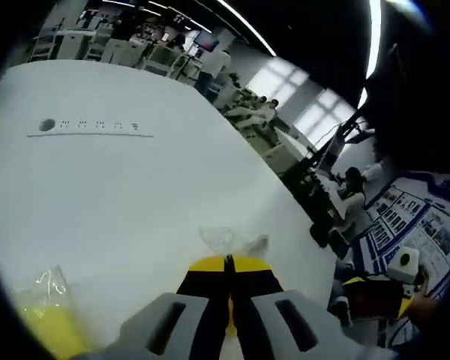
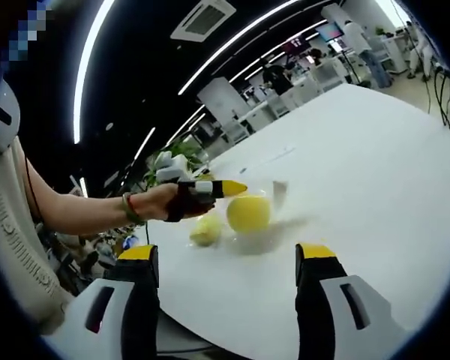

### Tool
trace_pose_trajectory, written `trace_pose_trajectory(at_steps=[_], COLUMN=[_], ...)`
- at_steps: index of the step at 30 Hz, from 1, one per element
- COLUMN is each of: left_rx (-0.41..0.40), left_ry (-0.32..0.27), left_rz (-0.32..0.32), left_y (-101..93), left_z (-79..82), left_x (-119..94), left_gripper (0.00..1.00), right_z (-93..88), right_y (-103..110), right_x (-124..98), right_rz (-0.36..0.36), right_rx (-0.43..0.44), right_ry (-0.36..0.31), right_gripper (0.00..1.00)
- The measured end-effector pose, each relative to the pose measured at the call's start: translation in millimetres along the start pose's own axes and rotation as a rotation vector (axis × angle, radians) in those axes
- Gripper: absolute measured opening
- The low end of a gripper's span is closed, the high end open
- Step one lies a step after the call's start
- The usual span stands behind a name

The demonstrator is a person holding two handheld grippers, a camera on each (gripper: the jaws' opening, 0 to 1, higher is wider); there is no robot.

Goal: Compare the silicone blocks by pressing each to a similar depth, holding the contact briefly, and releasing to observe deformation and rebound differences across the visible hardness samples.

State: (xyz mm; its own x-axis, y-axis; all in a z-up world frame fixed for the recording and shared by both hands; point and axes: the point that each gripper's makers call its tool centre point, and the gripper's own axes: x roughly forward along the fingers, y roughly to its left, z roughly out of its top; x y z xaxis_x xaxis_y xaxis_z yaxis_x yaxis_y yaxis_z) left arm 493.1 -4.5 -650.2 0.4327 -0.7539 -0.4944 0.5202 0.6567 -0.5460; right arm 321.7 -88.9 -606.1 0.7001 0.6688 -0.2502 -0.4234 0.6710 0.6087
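Observation:
A round yellow silicone block [image 2: 248, 213] sits on the white table [image 2: 375, 172], with a crumpled clear wrapper [image 2: 279, 192] just behind it. A smaller, paler yellow block [image 2: 204, 231] lies beside it. My left gripper [image 2: 234, 187], held by a hand, is shut, and its yellow tips rest on the top of the round block. In the left gripper view the left gripper [image 1: 229, 262] has its jaws together, with the clear wrapper [image 1: 226, 240] just ahead. A yellow block in a clear bag [image 1: 49, 319] lies at the lower left. My right gripper [image 2: 226, 253] stands open, short of the blocks.
The white table [image 1: 135, 195] stretches far ahead, with a row of small marks [image 1: 90, 125] near its far side. Its edge runs along the right, beside a poster [image 1: 412, 221], desks and seated people. The person's forearm [image 2: 75, 210] reaches in from the left.

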Motion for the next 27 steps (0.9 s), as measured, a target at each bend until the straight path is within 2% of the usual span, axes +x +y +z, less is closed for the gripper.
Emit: trace_pose_trajectory(at_steps=[2, 6, 9, 14, 16, 20, 27], left_rx=[0.009, 0.050, 0.035, 0.101, 0.129, 0.099, 0.147], left_ry=[0.012, 0.025, 0.030, 0.053, 0.051, 0.021, -0.014], left_rz=[-0.017, -0.025, -0.030, -0.035, -0.042, -0.053, -0.060], left_y=[-11.2, -21.2, -28.7, -40.2, -44.3, -45.3, -60.1], left_z=[-3.9, -7.7, -9.2, -14.5, -14.3, -8.5, 3.5], left_x=[-8.2, -18.9, -28.9, -40.4, -46.6, -59.5, -92.6], left_gripper=[0.00, 0.00, 0.00, 0.00, 0.00, 0.00, 0.00], right_z=[-0.3, 0.8, 4.4, 8.9, 10.5, 12.3, 14.8], right_y=[4.3, 12.4, 18.5, 26.1, 30.1, 36.8, 45.8], right_x=[-0.6, -3.0, -5.1, -6.9, -7.4, -6.2, 2.4], right_rz=[0.006, 0.017, 0.023, 0.029, 0.033, 0.045, 0.066], right_rx=[-0.011, -0.033, -0.054, -0.085, -0.103, -0.128, -0.190], right_ry=[0.004, 0.007, 0.003, 0.000, 0.001, 0.004, 0.026], right_gripper=[0.69, 0.69, 0.69, 0.69, 0.69, 0.69, 0.73])
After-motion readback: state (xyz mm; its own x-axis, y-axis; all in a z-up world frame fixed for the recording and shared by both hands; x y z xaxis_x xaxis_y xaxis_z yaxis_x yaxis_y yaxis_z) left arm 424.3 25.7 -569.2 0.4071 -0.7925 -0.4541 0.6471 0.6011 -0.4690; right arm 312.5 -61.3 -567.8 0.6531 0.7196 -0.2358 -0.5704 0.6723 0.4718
